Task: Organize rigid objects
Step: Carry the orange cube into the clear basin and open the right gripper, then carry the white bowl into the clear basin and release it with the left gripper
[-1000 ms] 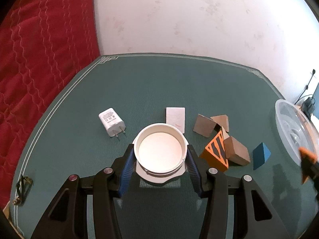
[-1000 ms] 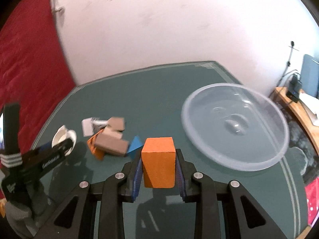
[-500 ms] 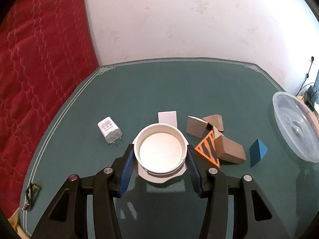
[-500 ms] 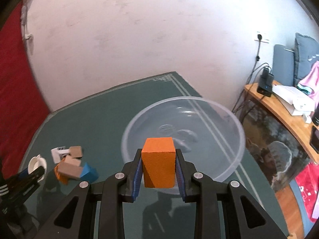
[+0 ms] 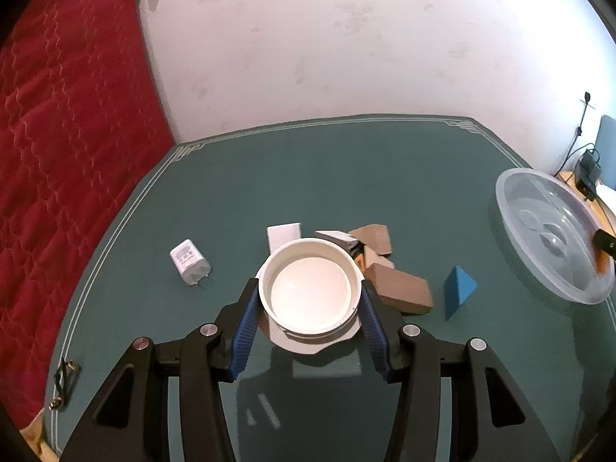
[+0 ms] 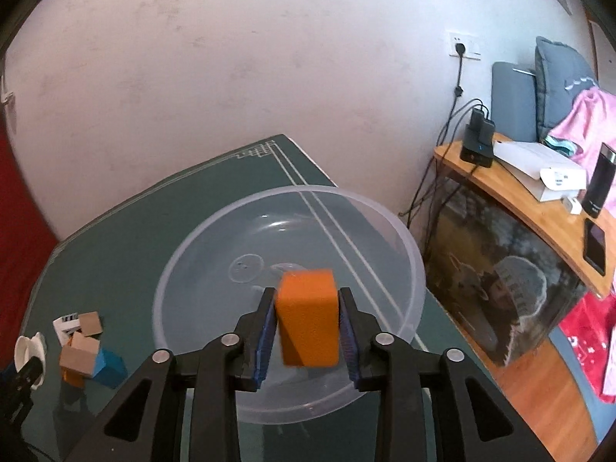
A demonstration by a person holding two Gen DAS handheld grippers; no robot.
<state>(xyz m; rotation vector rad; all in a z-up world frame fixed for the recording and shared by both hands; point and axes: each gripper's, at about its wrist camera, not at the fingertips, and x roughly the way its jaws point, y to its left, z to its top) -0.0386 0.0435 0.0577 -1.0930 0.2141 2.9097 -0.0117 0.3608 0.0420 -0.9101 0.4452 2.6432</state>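
Right gripper (image 6: 307,325) fingers easing apart – orange block (image 6: 308,317) between them, hanging over the clear basin (image 6: 400,238). Let it drop straight, clear of the rim. Left gripper (image 5: 310,304) clamps the white bowl (image 5: 310,283) above the desk (image 5: 346,177) – blocks beyond.

Round clear plastic basin (image 6: 389,231) smooth, translucent, glossy; orange rectangular foam-like block (image 6: 308,321) matt, finely grainy; dark green tabletop (image 5: 327,177) glossy, reflective; white round ceramic-looking dish (image 5: 311,287) smooth, faint sheen; brown blocks (image 5: 402,288) matt, cardboard-like; red quilted cloth (image 5: 65,146); white plastic charger (image 5: 189,261) smooth.
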